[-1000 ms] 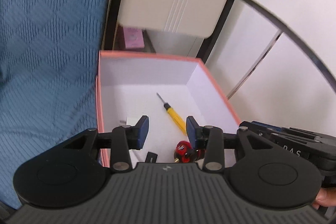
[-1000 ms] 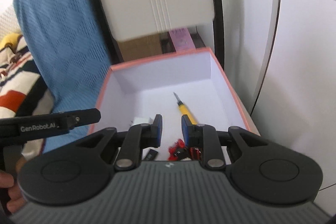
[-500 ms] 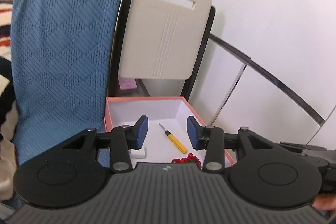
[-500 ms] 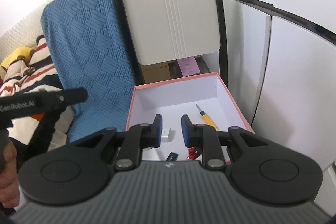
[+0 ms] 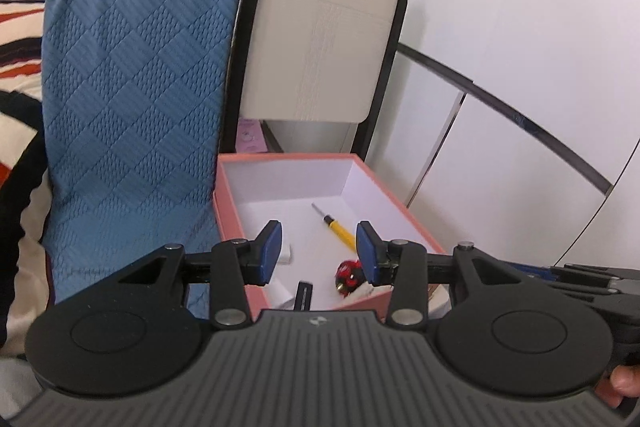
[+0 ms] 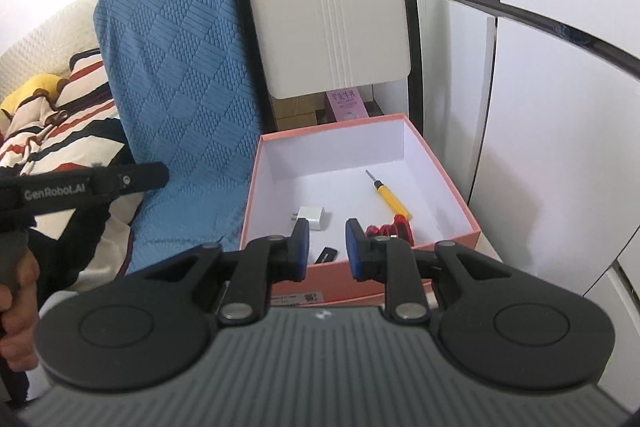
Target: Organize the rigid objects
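Two empty claws tilted down before pink box, left claw released, right claw apparently clenched.

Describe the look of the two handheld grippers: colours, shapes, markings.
Both the left gripper and the right gripper are matte black, with blue pads on their fingers, silver pivot screws, two round discs and a ribbed grey body. White "GenRobot.AI" lettering runs along the left one's side in the right wrist view.

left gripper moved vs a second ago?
Yes. In the left wrist view the left gripper has pulled back and up from the pink box: the box now looks smaller and the whole beige chair back shows.
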